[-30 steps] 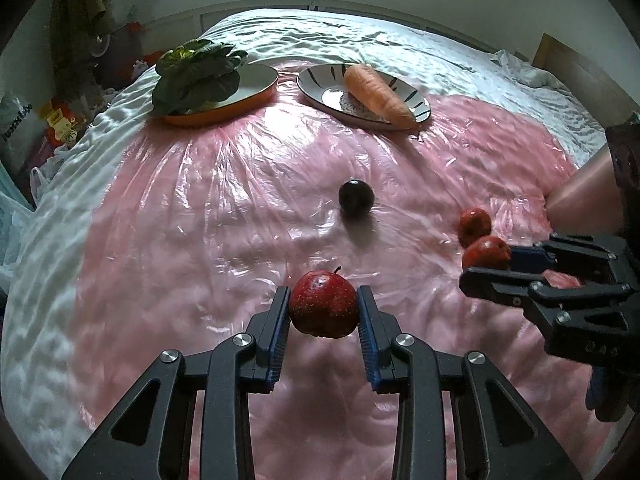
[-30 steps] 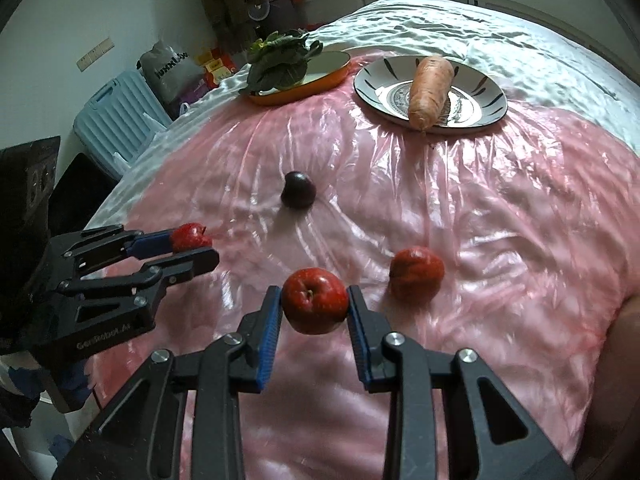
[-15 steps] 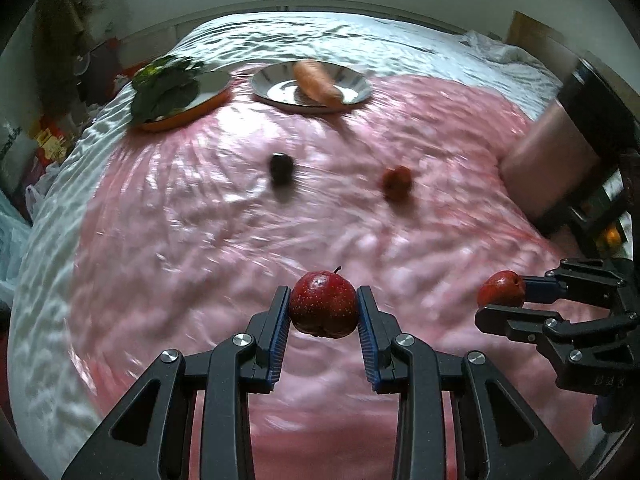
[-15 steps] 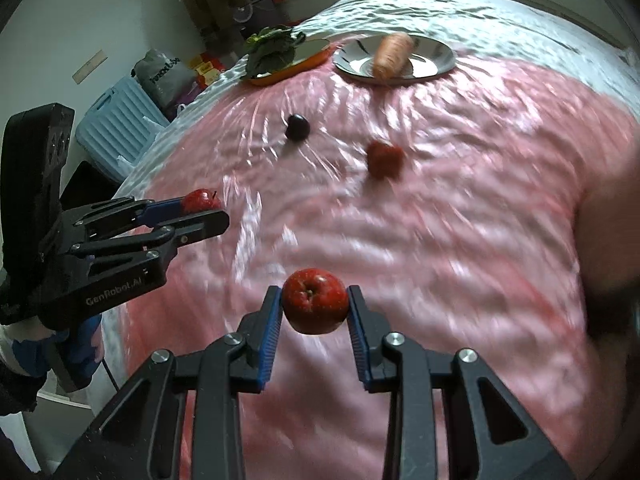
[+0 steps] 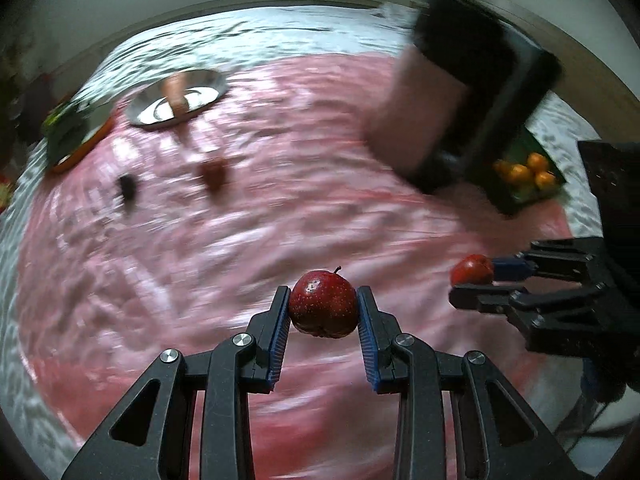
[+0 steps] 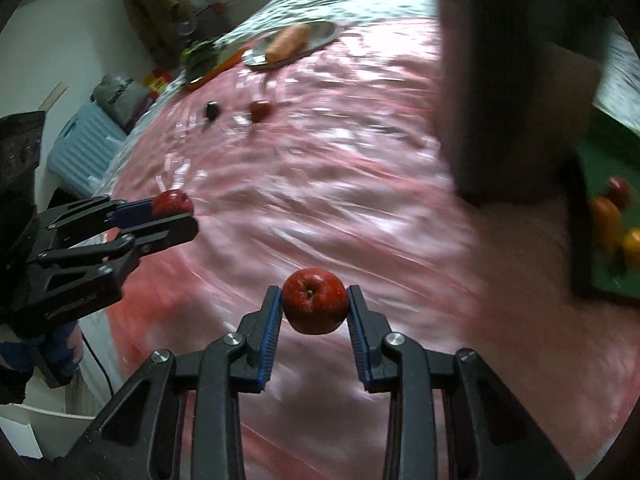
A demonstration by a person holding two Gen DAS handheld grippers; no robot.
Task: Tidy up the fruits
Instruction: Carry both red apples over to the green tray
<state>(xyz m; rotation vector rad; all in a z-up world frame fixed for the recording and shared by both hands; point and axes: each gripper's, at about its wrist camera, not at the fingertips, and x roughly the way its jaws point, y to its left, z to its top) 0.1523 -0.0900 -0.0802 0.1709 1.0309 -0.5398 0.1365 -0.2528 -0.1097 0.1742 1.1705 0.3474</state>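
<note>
Left gripper (image 5: 323, 312): closed across a speckled red apple (image 5: 323, 304), held clear of the pink sheet (image 5: 248, 220) for carrying.
Right gripper (image 6: 314, 308): likewise clamped on a second red apple (image 6: 315, 301).
Likely destination: green tray (image 5: 524, 196) already holding oranges (image 5: 528, 170).
Left behind: a red fruit (image 6: 261, 111) and a dark plum (image 6: 212, 110) lie apart on the sheet.

a bedroom with plain white walls (image 6: 80, 40). a wide bed (image 5: 280, 24) fills most of the view, its pale satin cover overlaid by a shiny pink sheet (image 5: 240, 220). a light blue suitcase (image 6: 82, 152) stands beside the bed. behind it, a grey bag (image 6: 120, 94), and dark clothes (image 6: 150, 0) hang on the wall. soft daylight, much blur.
</note>
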